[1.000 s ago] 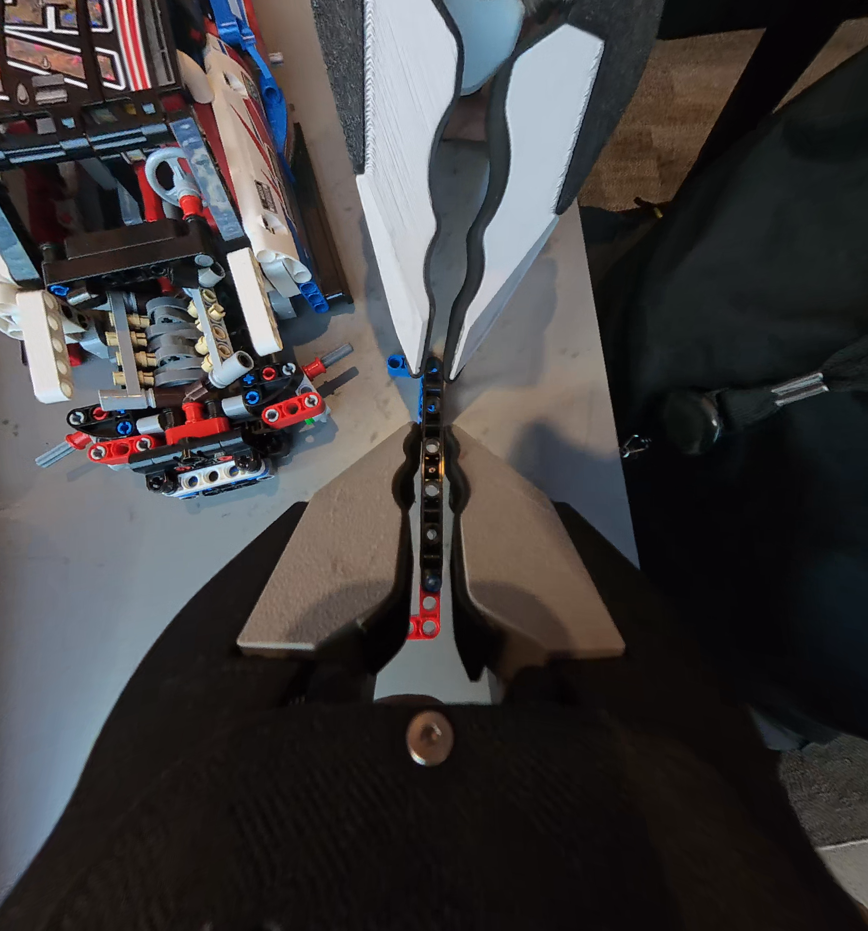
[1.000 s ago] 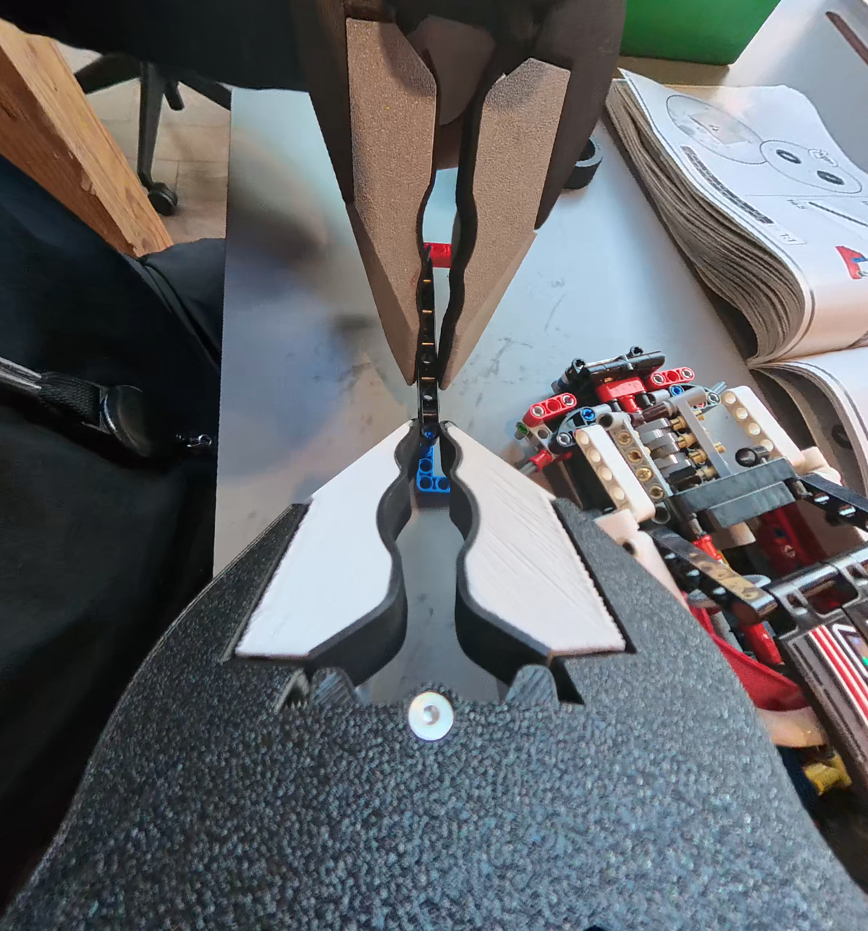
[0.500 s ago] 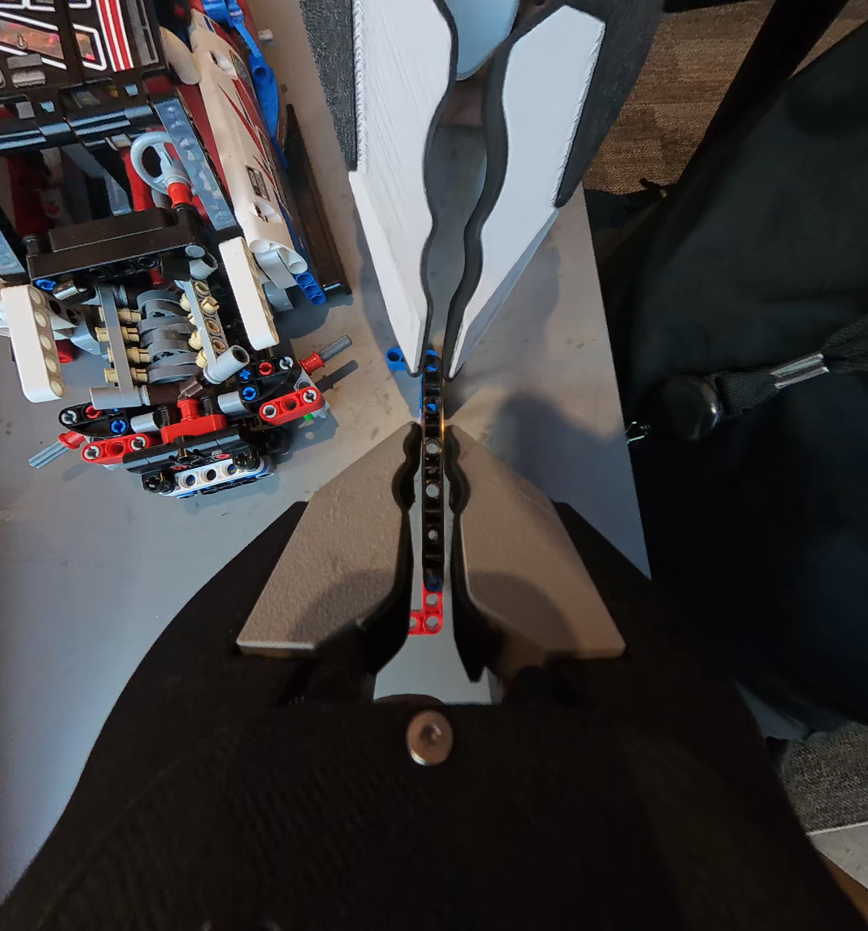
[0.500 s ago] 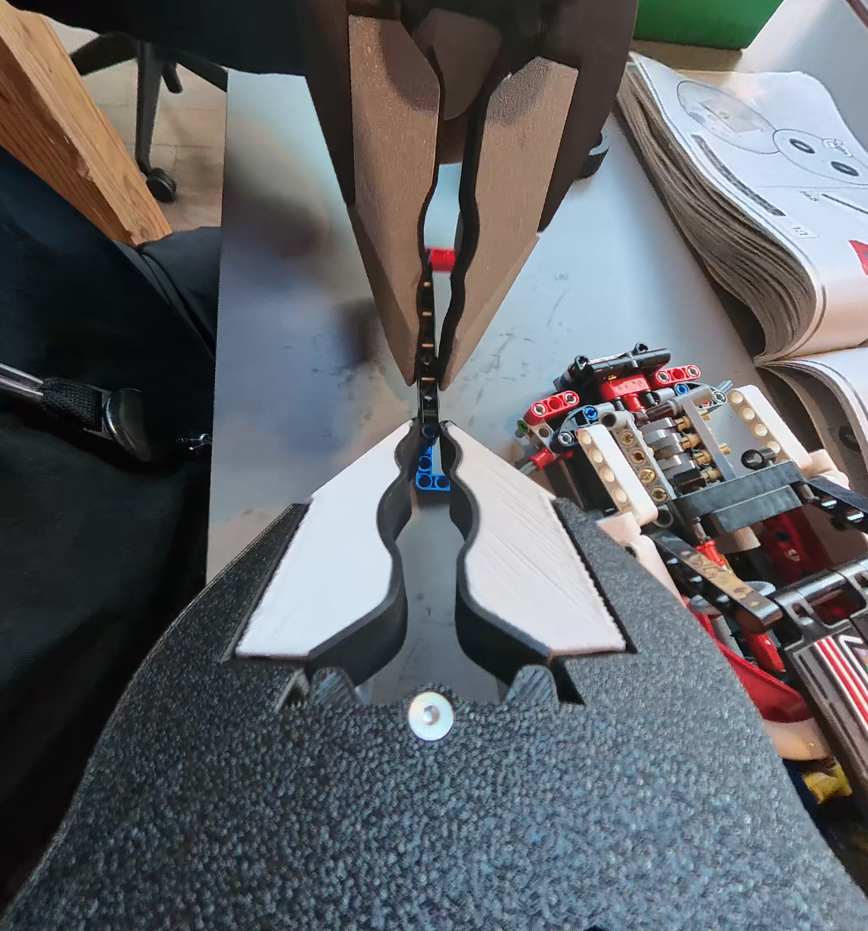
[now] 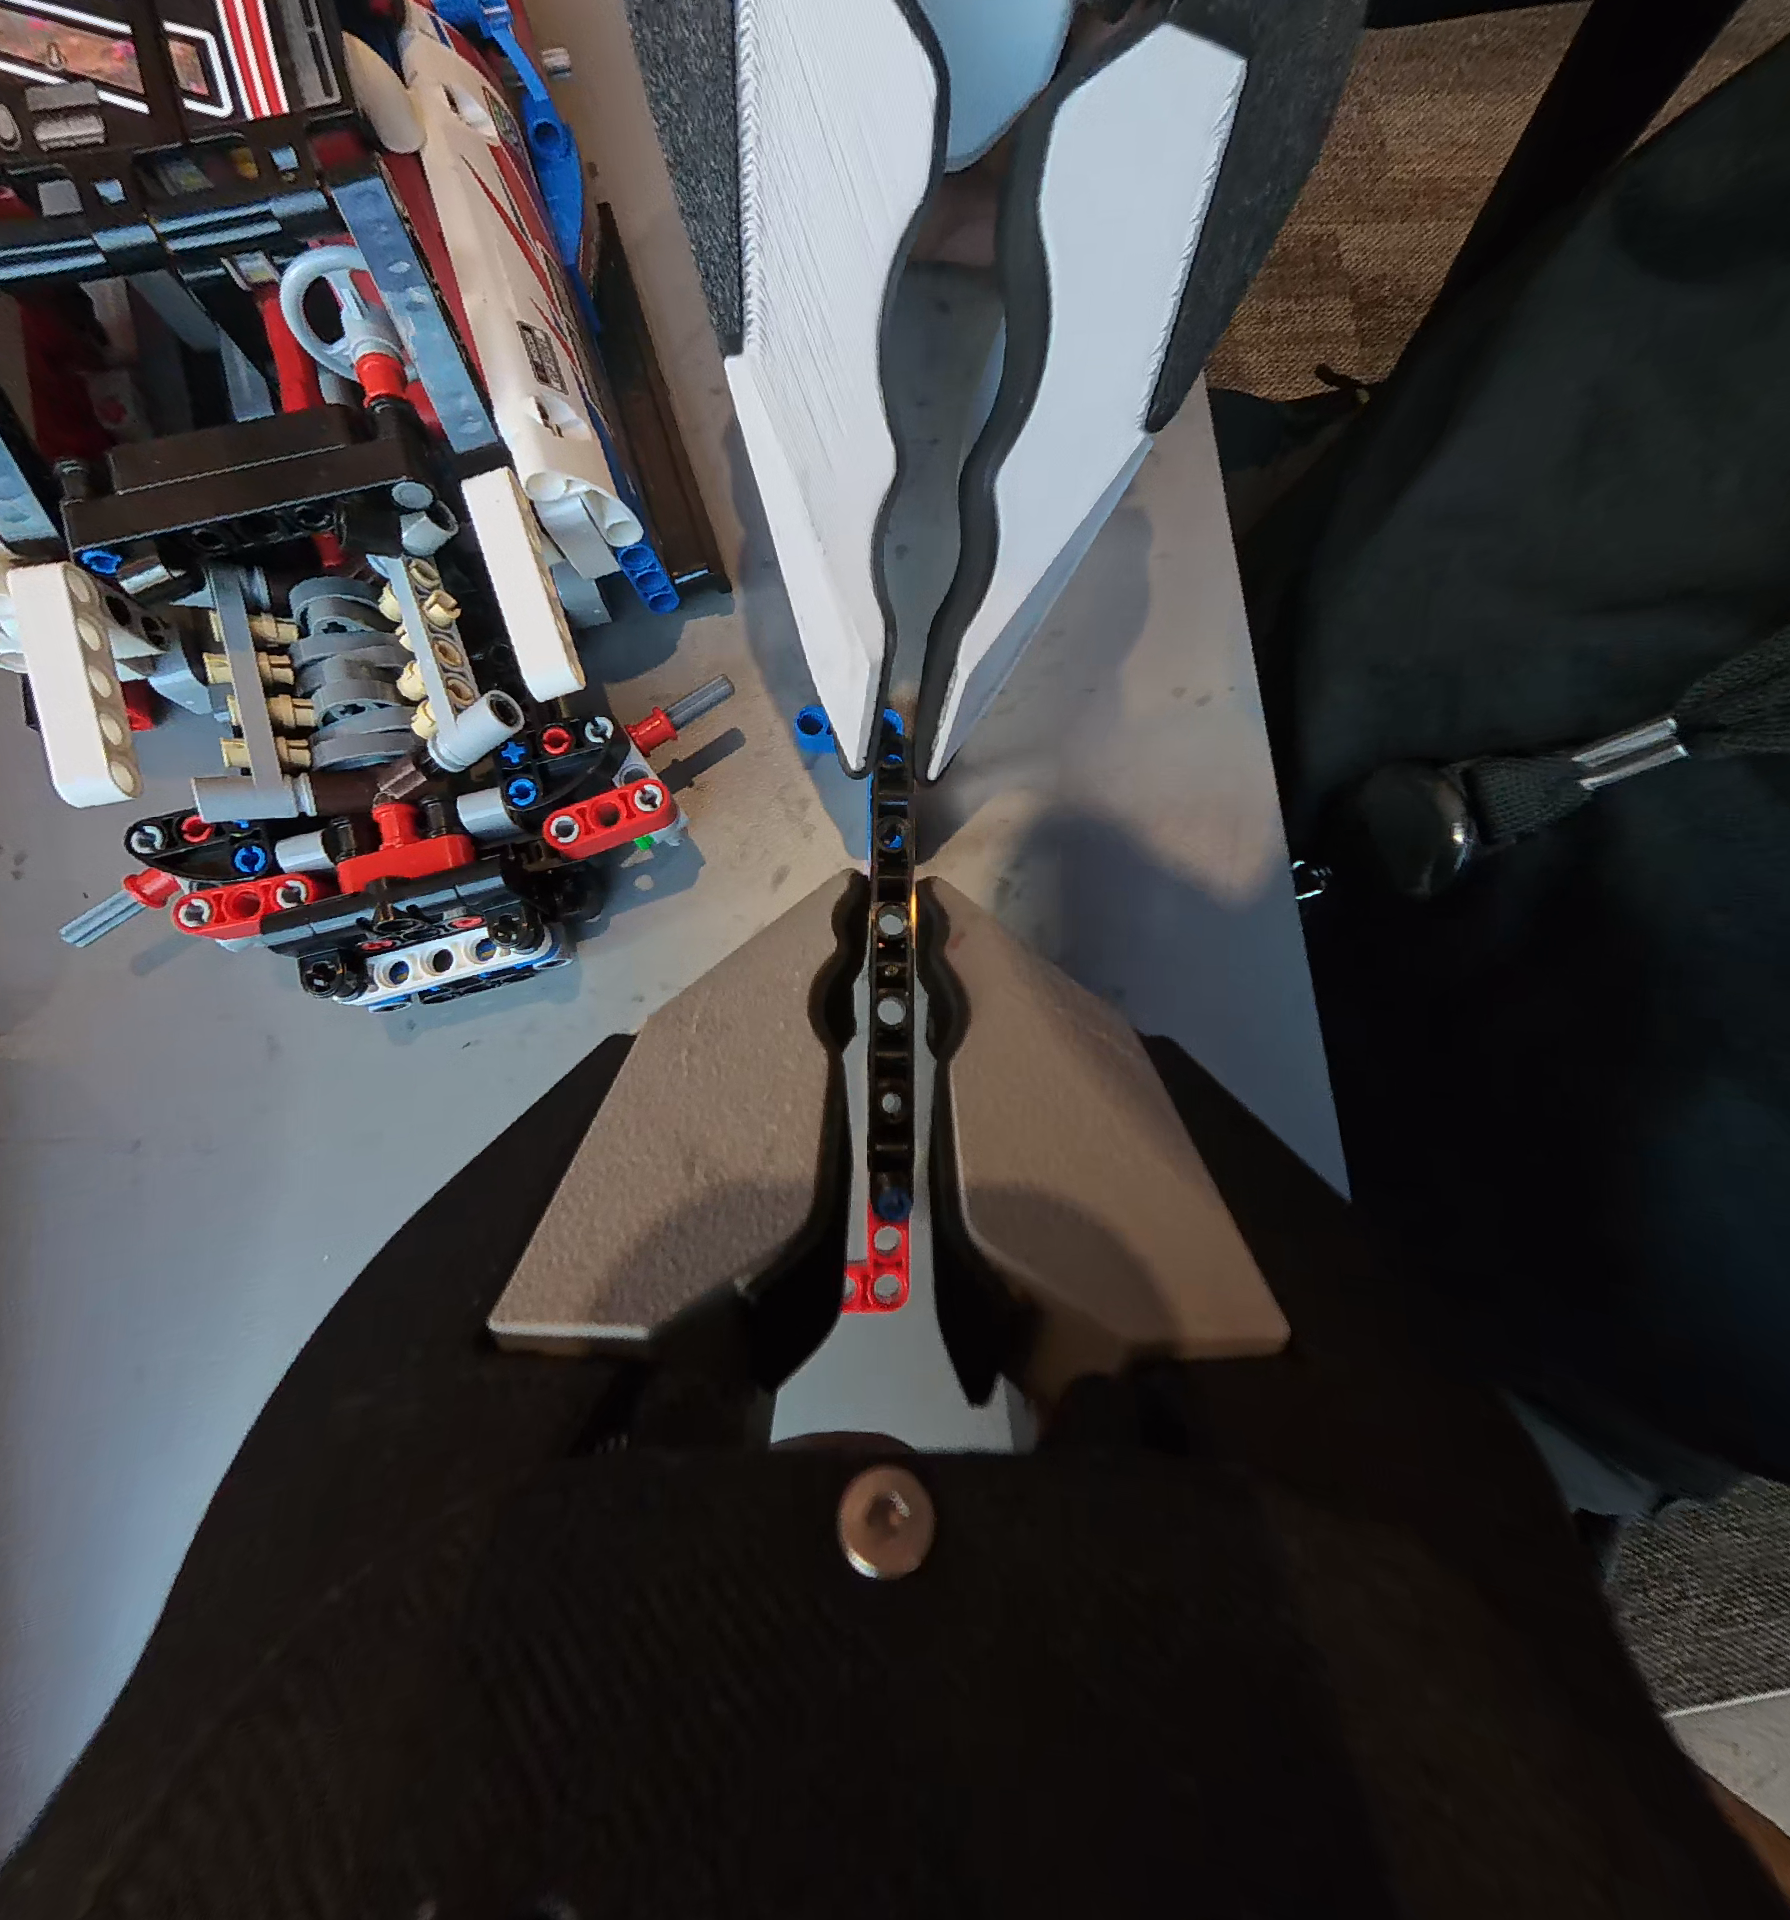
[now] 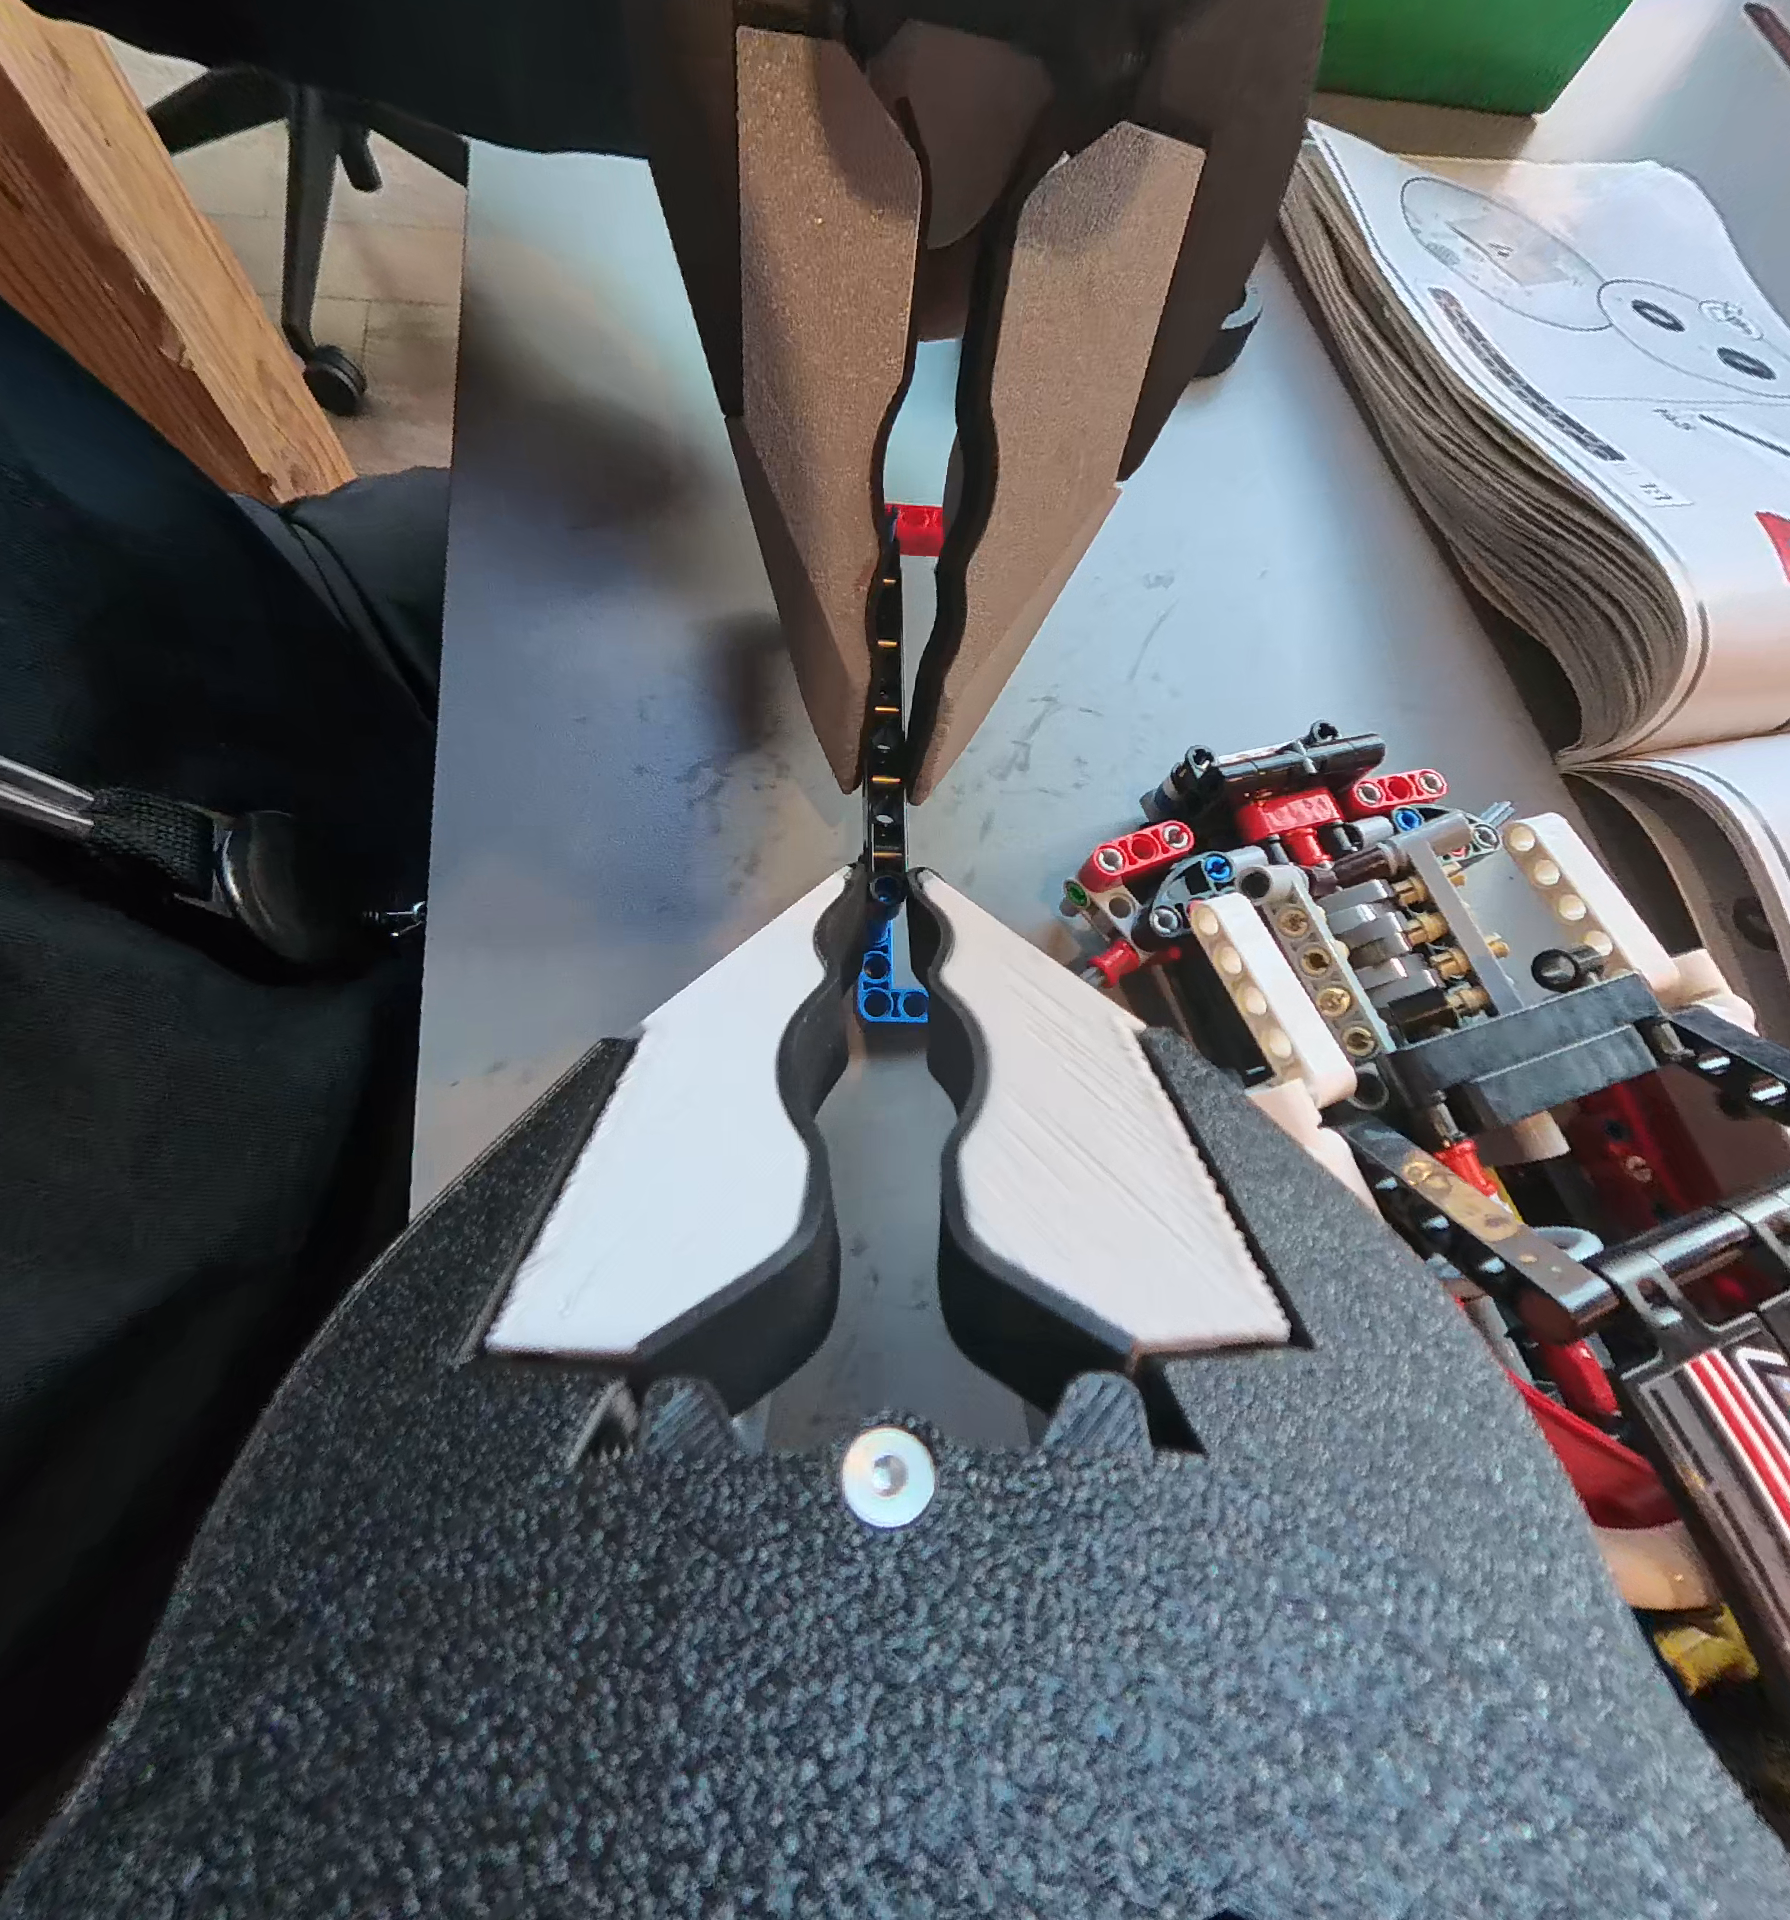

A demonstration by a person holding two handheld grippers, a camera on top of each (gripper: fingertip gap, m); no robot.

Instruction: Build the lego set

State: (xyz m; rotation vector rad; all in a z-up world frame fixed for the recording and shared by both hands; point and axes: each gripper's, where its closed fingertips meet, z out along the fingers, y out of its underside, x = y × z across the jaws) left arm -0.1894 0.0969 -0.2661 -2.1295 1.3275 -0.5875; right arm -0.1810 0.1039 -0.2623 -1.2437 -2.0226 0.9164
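Lego beam, black, hangs above the worktop, pinched by both closed tools: left tool midway, right tool on its blue-piece end, contact partly hidden

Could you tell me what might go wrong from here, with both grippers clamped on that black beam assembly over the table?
1. The right gripper pinches only the tip where the blue L-piece meets the black beam; a twist could pop that joint apart.
2. The left gripper grips the thin beam edge-on, so it may pivot or slip.
3. The table edge is close; a dropped piece could fall off.
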